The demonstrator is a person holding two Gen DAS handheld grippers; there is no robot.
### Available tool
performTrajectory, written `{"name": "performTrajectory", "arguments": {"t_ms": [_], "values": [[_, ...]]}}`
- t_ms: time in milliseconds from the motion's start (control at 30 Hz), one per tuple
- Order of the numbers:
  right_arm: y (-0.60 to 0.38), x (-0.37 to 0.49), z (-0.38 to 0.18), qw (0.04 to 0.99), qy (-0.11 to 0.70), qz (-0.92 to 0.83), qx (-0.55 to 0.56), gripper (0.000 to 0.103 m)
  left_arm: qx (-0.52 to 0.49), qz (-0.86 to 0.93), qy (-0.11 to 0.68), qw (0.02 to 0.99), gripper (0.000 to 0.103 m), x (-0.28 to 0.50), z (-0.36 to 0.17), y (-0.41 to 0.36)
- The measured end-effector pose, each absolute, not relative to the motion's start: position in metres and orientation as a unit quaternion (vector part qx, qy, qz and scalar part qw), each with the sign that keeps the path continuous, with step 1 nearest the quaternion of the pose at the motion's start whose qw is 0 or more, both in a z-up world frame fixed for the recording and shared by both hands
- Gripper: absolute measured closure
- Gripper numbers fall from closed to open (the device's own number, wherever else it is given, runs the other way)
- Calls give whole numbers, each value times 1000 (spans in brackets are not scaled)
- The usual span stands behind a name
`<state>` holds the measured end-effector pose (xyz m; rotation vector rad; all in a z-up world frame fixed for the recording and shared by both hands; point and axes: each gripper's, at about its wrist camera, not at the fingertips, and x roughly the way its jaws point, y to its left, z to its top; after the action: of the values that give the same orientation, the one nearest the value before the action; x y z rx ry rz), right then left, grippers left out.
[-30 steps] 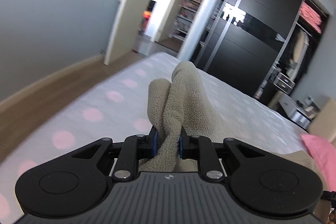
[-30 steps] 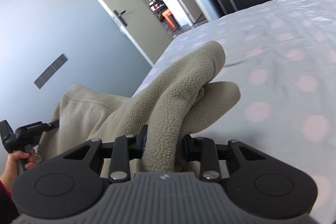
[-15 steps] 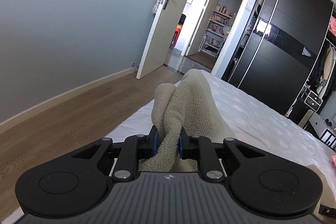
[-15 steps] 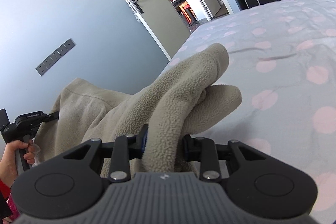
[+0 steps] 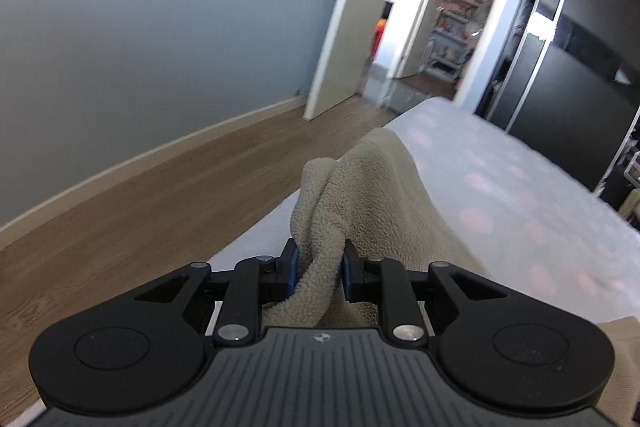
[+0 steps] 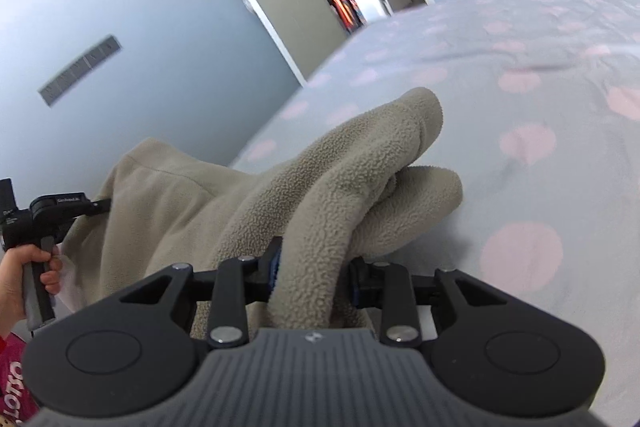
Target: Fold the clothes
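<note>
Soft, light beige fleece, floppy and thick, so best pinched at bunched edges. Left hand-held gripper clenched on one fold, right hand-held gripper on another. Lifted over the spotted bed, draping toward 9 o'clock.

A bed is seen in both views, covered by a pale sheet printed with pink dots. A few shallow wrinkles are shown in the sheet in the right wrist view. A beige fleece garment is draped over the bed's near edge. Beside the bed, a wooden floor is seen.
</note>
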<state>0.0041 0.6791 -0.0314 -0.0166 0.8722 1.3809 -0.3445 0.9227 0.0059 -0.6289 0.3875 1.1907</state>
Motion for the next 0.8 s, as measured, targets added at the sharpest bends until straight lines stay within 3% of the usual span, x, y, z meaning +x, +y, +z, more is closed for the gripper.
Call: {"name": "performTrajectory", "arguments": {"t_ms": [67, 167, 300, 333, 433, 467, 700, 800], "values": [[680, 5, -33, 685, 397, 611, -24, 59, -301, 556, 170, 756, 77, -357, 3, 923], [680, 6, -32, 687, 404, 601, -49, 54, -303, 567, 166, 748, 77, -374, 7, 919], [664, 0, -17, 727, 344, 585, -110, 40, -284, 560, 173, 759, 73, -390, 20, 906], [658, -1, -13, 735, 323, 584, -122, 41, -281, 555, 176, 763, 73, -393, 22, 903], [642, -5, 1, 726, 289, 612, -123, 64, -268, 531, 196, 780, 73, -396, 22, 889], [642, -10, 3, 719, 286, 620, -129, 66, -263, 523, 205, 784, 73, -396, 21, 883], [656, -55, -14, 697, 269, 633, -205, 64, -244, 510, 278, 777, 74, -394, -11, 863], [669, -58, -37, 699, 284, 605, -253, 61, -238, 514, 316, 761, 80, -392, -30, 864]]}}
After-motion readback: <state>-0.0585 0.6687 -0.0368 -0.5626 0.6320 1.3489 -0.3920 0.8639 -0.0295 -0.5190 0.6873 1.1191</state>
